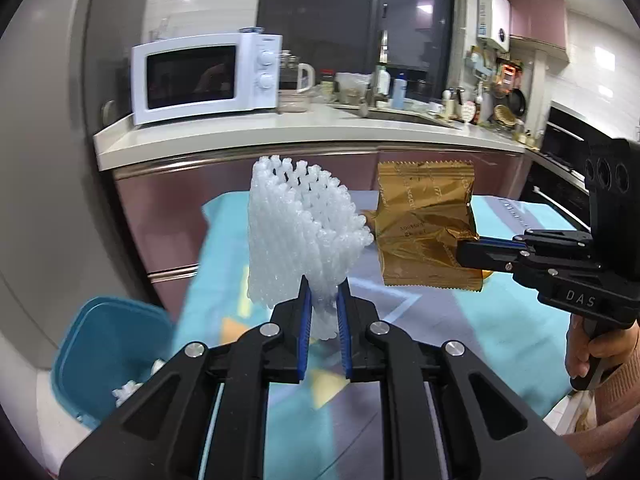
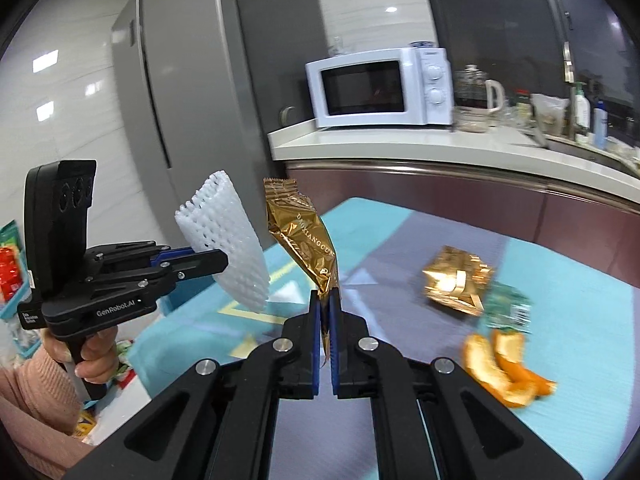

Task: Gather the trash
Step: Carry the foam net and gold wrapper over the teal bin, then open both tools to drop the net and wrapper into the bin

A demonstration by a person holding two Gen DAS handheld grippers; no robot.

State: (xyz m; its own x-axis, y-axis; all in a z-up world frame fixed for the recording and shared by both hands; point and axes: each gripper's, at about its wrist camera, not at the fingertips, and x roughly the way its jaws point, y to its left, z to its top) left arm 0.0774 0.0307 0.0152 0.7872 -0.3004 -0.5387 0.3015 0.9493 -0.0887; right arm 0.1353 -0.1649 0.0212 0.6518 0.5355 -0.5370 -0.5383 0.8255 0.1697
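Note:
My left gripper (image 1: 323, 300) is shut on a white foam fruit net (image 1: 298, 232) and holds it upright above the table; it also shows in the right wrist view (image 2: 230, 244). My right gripper (image 2: 326, 300) is shut on a gold snack wrapper (image 2: 306, 240), seen in the left wrist view (image 1: 426, 228) held beside the net. A blue trash bin (image 1: 108, 356) with white scraps inside stands low to the left of the table. On the table lie a crumpled gold wrapper (image 2: 456, 282), a green wrapper (image 2: 510, 308) and orange peels (image 2: 506, 368).
The table has a turquoise and grey cloth (image 2: 400, 240). Behind it runs a kitchen counter (image 1: 280, 132) with a white microwave (image 1: 208, 78), a kettle and bottles. A grey fridge (image 2: 180, 80) stands at the left.

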